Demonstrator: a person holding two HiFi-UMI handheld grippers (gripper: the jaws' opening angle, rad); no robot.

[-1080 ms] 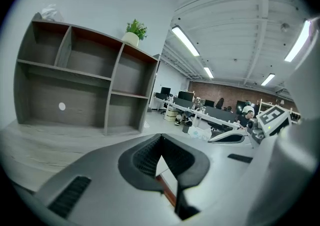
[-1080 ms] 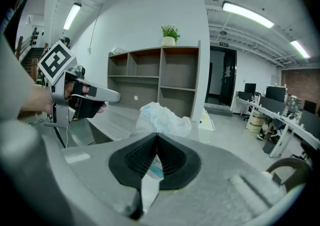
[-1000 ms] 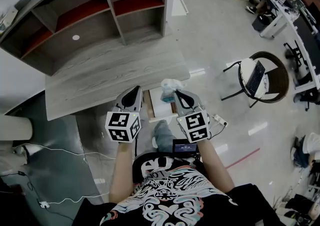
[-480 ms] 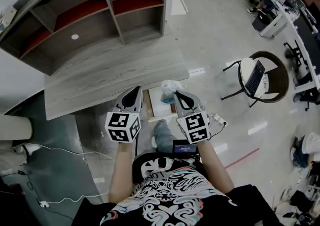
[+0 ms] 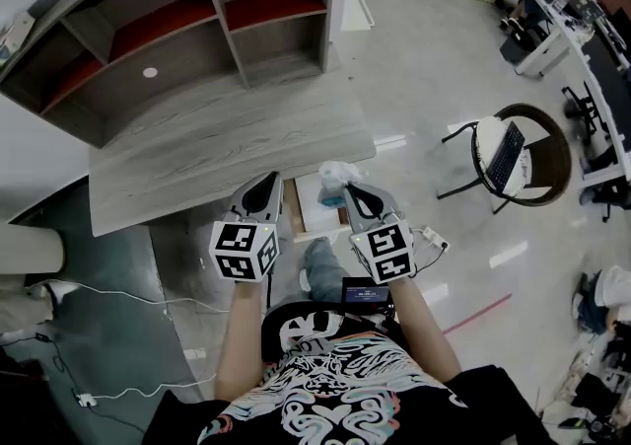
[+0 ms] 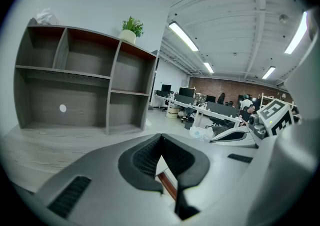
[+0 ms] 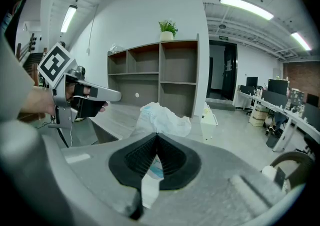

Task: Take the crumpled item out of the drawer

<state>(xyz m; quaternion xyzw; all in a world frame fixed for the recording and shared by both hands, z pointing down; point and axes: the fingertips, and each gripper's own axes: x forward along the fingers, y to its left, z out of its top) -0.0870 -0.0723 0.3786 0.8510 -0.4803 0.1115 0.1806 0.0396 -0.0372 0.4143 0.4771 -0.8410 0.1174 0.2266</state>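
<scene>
The crumpled plastic bag (image 7: 162,116) is being gripped by the jaws of the right gripper (image 7: 156,136) above the open drawer (image 5: 307,212); removal is judged nearly complete. The jaws of the left gripper (image 6: 161,142) are being held together, empty.

Two tools (image 5: 266,183) (image 5: 346,190), one crumpled item (image 5: 333,177), one drawer (image 5: 310,213), one desk (image 5: 217,152), one chair (image 5: 548,152).

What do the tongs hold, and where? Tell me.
Right tongs pinch the crumpled white item by its lower edge; left tongs are shut, holding nothing.
</scene>
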